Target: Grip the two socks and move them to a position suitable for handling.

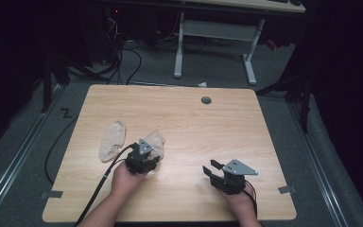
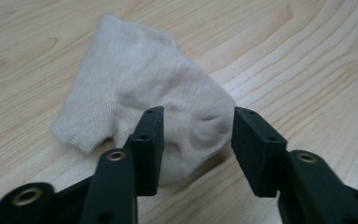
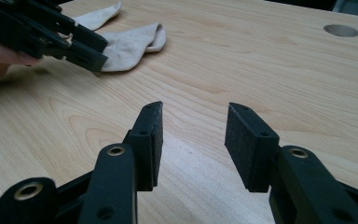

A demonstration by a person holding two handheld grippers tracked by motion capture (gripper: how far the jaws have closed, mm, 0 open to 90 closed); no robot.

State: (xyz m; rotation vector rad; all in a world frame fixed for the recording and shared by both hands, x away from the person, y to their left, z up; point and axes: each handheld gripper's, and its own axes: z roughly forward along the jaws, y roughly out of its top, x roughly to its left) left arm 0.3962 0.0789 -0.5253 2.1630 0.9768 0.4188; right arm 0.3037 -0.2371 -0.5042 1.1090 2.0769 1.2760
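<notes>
Two beige socks lie on the left half of the wooden table. The far-left sock lies flat by itself. The other sock sits under the tip of my left gripper. In the left gripper view this sock has its rumpled end between the jaws of my left gripper, which stand apart around it without squeezing the cloth. My right gripper is open over bare wood near the front right, nothing between its jaws. Its view also shows the left gripper over the sock.
A round cable hole sits near the table's far edge, seen too in the right gripper view. Behind the table stands a desk on white legs, with cables on the grey floor. A black cable trails from the left gripper.
</notes>
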